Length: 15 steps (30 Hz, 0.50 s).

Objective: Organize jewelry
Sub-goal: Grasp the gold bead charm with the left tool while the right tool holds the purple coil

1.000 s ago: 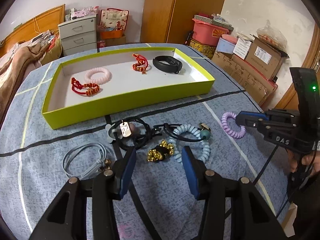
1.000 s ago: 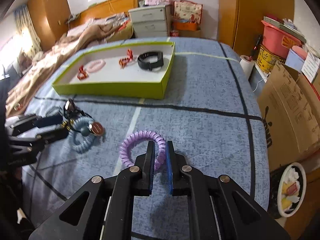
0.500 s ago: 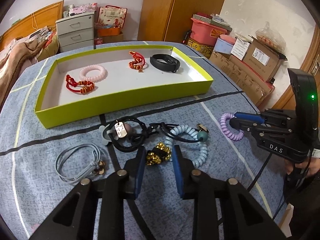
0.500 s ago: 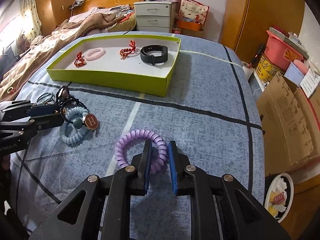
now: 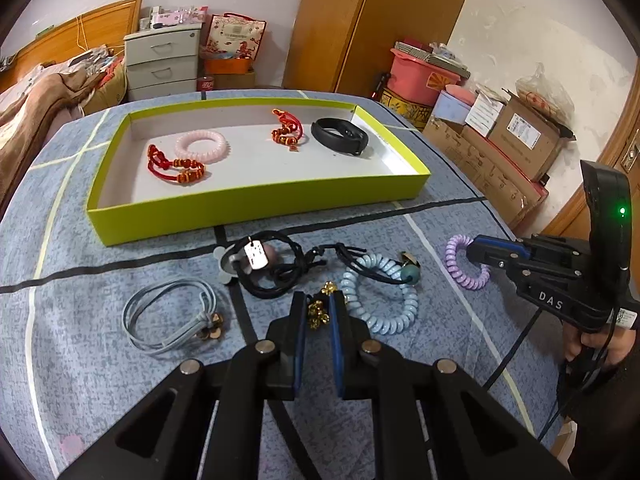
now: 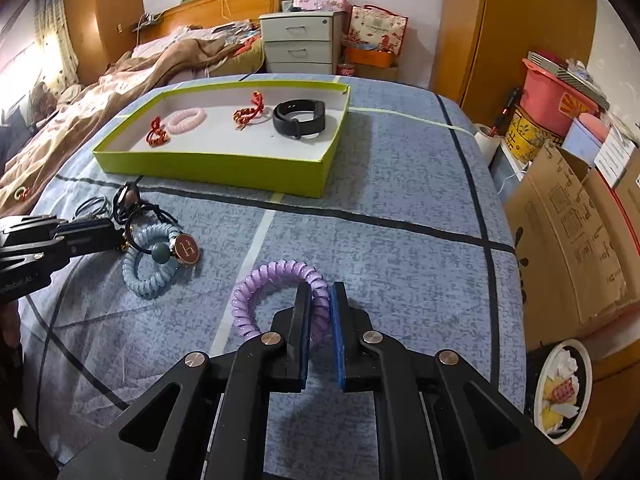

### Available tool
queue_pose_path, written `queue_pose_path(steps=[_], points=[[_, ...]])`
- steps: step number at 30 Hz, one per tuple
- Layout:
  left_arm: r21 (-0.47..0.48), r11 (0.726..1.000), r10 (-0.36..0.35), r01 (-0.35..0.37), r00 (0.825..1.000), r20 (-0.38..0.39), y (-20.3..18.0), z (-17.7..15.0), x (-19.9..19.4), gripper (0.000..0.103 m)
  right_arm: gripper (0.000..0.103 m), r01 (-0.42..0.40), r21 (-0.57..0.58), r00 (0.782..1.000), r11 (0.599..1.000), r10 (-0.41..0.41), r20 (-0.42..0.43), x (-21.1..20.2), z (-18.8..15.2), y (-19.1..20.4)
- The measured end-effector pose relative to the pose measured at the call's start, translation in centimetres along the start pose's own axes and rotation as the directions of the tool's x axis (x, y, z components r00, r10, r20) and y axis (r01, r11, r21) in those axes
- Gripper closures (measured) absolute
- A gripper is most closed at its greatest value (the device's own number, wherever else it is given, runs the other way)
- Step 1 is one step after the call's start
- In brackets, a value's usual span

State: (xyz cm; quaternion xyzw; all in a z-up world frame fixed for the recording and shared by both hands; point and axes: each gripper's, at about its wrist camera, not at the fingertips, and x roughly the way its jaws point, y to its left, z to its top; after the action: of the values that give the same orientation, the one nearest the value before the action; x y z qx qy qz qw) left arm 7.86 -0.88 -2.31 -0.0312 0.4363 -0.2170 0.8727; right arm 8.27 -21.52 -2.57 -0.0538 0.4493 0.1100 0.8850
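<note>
Jewelry pick-up step, both hands at once. Left gripper point(image 5: 319, 307) fingers have just been closing and now pinch the gold bead charm point(image 5: 318, 312); right gripper point(image 6: 320, 300) fingers clamp the purple coil band point(image 6: 276, 292). Both pieces lie on the blue counter point(image 6: 400, 208), near side of the green tray point(image 5: 256, 204). Next, likely: lift, carry far, release inside the tray.

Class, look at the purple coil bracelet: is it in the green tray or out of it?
Out. The purple coil bracelet lies on the blue cloth, pinched by the right gripper, short of the green tray.
</note>
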Motion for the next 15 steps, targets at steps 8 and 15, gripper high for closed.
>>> queue_pose_path(steps=[8,15], points=[[-0.007,1.000,0.019,-0.019,1.000,0.005,0.0,-0.7,-0.9,0.091,0.093,-0.075,0.064,0.996,0.995,0.072,0.051,-1.4,-0.1,-0.7],[-0.049,0.999,0.006,-0.003,0.999,0.050,0.8,-0.9,-2.2,0.091,0.093,-0.092,0.084,0.994,0.992,0.086,0.074,-2.0,0.1,-0.6]])
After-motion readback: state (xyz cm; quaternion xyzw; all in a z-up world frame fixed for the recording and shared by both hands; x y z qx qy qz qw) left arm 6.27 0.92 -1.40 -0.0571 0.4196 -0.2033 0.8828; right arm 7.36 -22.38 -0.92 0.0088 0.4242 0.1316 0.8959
